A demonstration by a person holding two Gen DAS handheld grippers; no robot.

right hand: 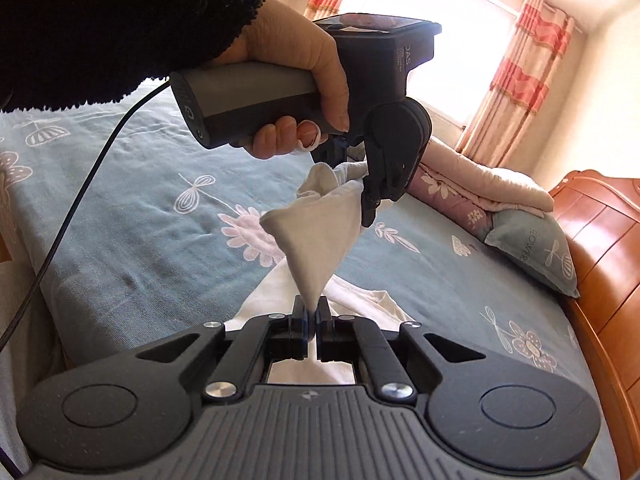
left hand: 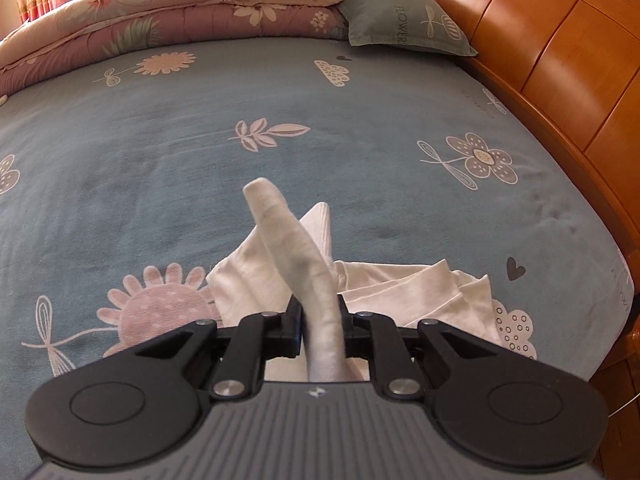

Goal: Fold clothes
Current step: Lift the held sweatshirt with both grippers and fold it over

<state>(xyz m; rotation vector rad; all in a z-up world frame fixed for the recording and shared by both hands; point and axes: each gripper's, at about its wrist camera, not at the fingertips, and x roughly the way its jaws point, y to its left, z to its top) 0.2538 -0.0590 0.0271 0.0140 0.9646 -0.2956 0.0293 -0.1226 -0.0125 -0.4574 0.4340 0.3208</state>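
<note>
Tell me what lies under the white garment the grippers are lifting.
Under the white garment, the blue floral bedsheet shows all around it. The patch directly beneath the cloth is covered, so nothing there can be seen.

Garment on bed, pillow beyond.

On the blue pillow by my headboard I read "FLOWER", printed sideways. My other tongs' housing shows "DAS"; the small print beneath is too fine to read.
</note>
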